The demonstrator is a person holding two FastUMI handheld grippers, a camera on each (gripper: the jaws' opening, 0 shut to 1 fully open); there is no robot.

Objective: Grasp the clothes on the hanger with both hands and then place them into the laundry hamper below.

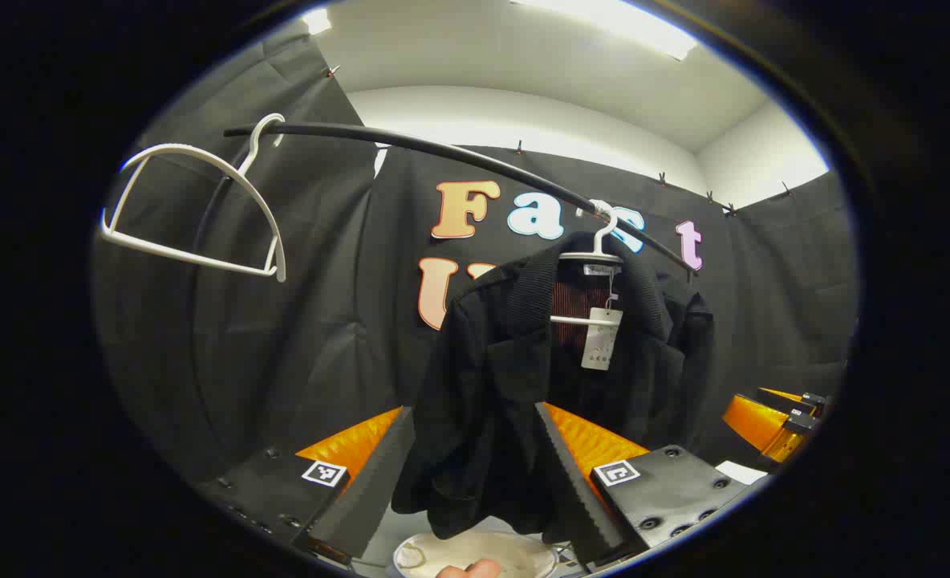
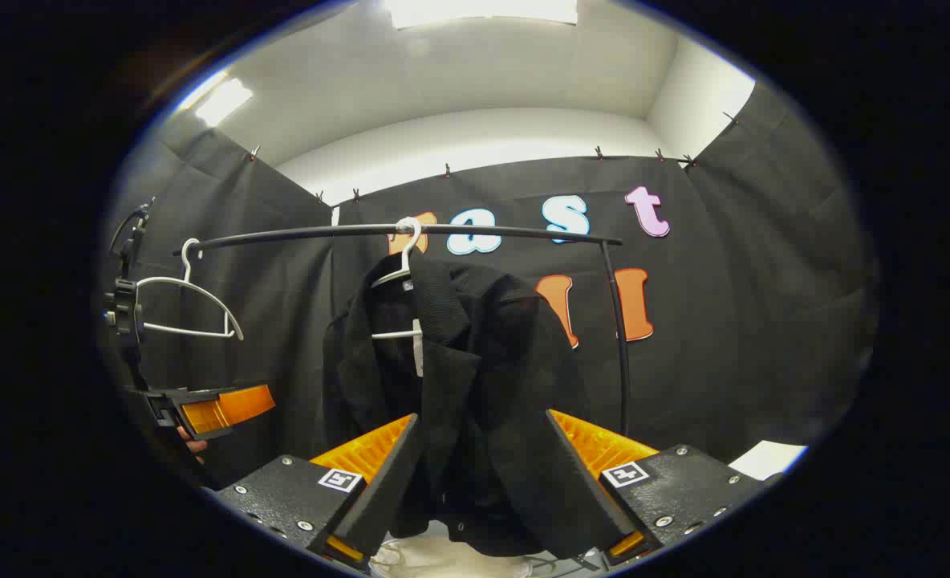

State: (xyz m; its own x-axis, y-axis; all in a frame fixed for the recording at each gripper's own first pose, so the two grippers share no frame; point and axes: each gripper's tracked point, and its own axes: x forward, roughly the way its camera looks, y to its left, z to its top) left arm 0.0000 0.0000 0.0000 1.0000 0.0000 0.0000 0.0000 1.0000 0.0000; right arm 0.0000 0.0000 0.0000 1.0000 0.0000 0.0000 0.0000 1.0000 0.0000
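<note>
We saw a black jacket [image 1: 523,385] of ribbed or textured cloth, its collar folded out, a reddish striped lining showing at the neck and a white paper tag [image 1: 601,338] dangling from the collar. It hung on a white hanger [image 1: 599,249] hooked over a black rail [image 1: 459,158]. A second white hanger [image 1: 194,201], bare, hung farther along that rail, up and to the left of the left gripper's jaws.

In the left gripper view the left gripper [image 1: 471,474] stood with its jaws wide apart, and the jacket's lower half filled the gap between them, beyond the fingertips; we could not tell whether either black pad touched the cloth. The collar and tag sat above the right-hand finger. The right gripper's orange fingers showed to the far right of these jaws.

In the right gripper view the right gripper [image 2: 483,482] was likewise spread wide, with the jacket's hem hanging between its two fingers and its collar above the left-hand one; contact was again unclear. The left gripper appeared well off to the left of these jaws, fingers parted, below the bare hanger.

Below the jacket, down between the jaws of each gripper, lay a pale, whitish hamper [image 1: 475,554], seen partly; we could not make out what it held.
</note>
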